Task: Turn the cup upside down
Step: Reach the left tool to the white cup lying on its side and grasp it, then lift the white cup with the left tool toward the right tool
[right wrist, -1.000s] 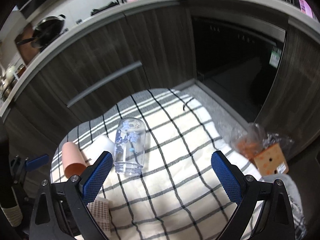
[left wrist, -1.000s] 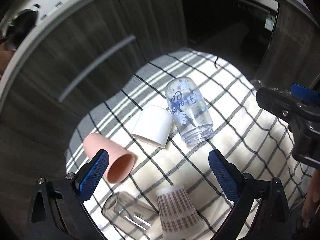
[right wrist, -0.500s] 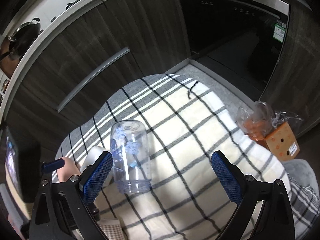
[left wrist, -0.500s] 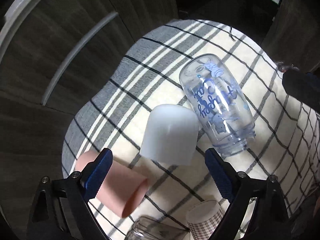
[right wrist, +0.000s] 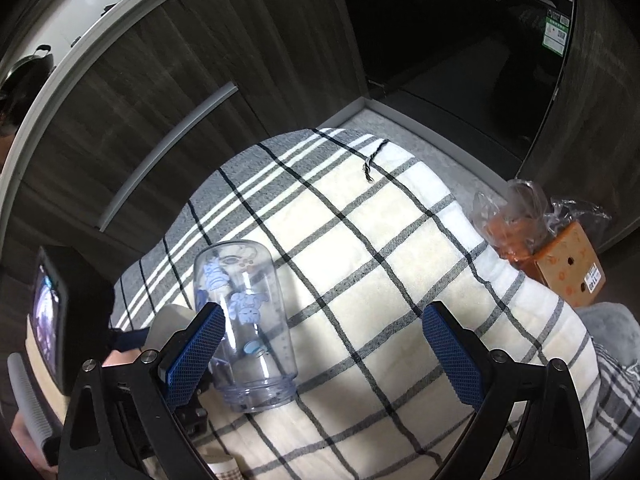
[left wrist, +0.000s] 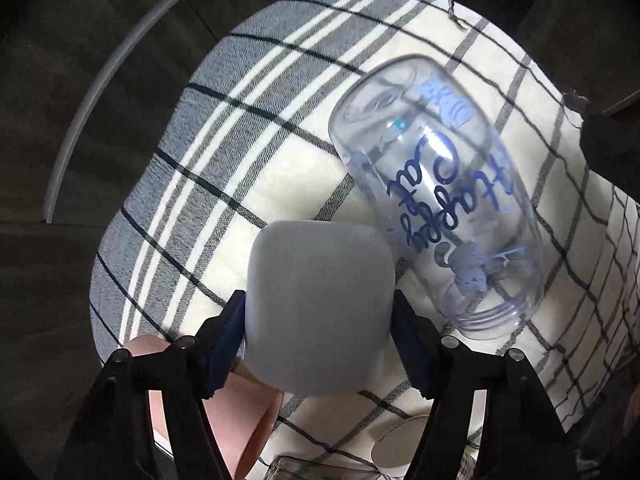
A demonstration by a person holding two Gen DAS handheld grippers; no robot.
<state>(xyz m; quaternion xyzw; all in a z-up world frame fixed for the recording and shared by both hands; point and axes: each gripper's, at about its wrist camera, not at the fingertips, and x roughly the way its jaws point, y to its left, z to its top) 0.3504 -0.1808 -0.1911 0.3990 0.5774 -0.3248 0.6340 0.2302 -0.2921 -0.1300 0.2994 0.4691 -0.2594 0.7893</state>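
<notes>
The left gripper (left wrist: 318, 320) pinches the white cup (left wrist: 318, 308) on the blanket (left wrist: 248, 176); grasping step. Next, I'd guess, lift and turn it. The right gripper (right wrist: 324, 354) hangs spread, idle.

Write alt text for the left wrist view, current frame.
The left gripper is shut on a white cup lying on a checked cloth. A clear printed bottle lies on its side right of it; a pink cup sits below.
</notes>
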